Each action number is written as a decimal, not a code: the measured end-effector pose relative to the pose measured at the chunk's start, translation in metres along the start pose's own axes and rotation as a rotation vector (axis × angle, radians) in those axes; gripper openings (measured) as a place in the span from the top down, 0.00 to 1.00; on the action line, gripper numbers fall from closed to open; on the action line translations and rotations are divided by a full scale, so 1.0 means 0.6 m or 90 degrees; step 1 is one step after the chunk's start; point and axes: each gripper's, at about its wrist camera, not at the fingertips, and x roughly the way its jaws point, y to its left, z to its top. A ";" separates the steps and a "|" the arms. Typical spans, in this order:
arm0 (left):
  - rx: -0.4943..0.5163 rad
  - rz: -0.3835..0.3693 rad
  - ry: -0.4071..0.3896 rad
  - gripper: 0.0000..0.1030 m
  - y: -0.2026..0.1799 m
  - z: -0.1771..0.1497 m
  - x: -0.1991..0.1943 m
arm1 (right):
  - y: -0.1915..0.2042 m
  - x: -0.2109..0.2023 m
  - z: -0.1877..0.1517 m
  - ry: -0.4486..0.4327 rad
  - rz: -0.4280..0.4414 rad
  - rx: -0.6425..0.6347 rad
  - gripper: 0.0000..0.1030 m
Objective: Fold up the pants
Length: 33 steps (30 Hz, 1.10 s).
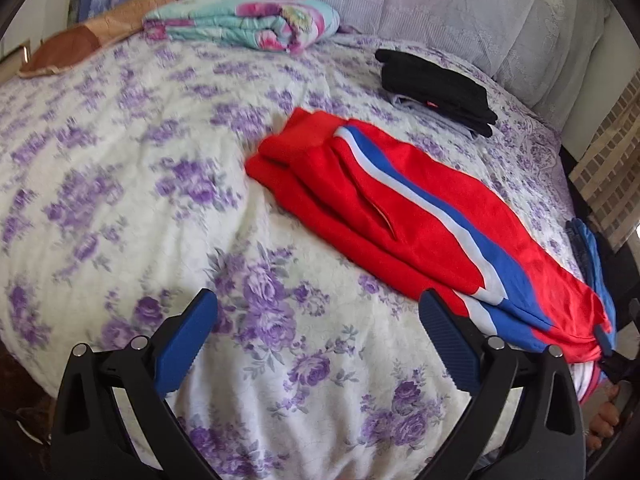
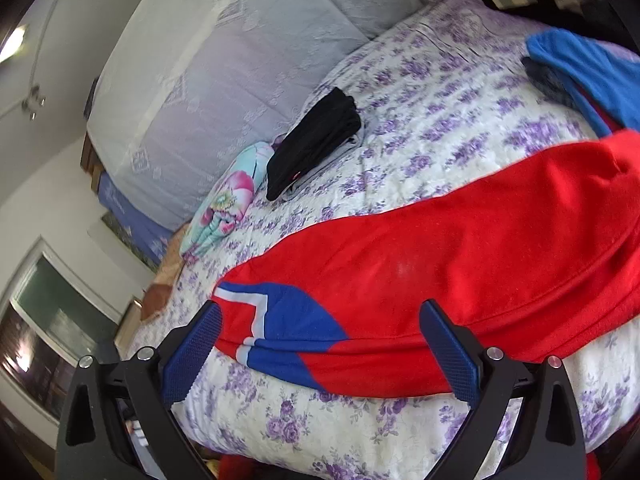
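Note:
Red pants (image 1: 400, 208) with a blue and white side stripe lie flat on the floral bedspread (image 1: 140, 200), folded lengthwise, waistband at the far end, legs running to the near right edge. My left gripper (image 1: 316, 312) is open and empty, hovering over the bedspread left of the pants' legs. In the right wrist view the pants (image 2: 460, 248) fill the middle. My right gripper (image 2: 320, 320) is open, its fingers either side of the leg-end part with the blue patch, close above it. The right gripper (image 1: 608, 344) also shows at the pants' leg end in the left wrist view.
A folded black garment stack (image 1: 436, 88) lies beyond the pants. A folded floral blanket (image 1: 240, 24) sits near the pillows (image 1: 440, 4). A blue garment (image 2: 592, 76) lies at the bed's right edge. The bed edge drops off near the grippers.

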 end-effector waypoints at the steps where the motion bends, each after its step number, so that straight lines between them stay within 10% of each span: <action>1: -0.006 -0.009 0.004 0.05 0.001 -0.002 0.005 | -0.011 -0.002 0.004 0.002 0.011 0.025 0.04; 24: -0.049 -0.107 0.061 0.05 -0.020 0.081 0.109 | -0.136 -0.091 0.012 0.063 -0.165 0.146 0.04; 33: -0.109 -0.139 0.093 0.05 0.002 0.130 0.140 | -0.182 -0.045 0.046 -0.060 -0.099 0.183 0.03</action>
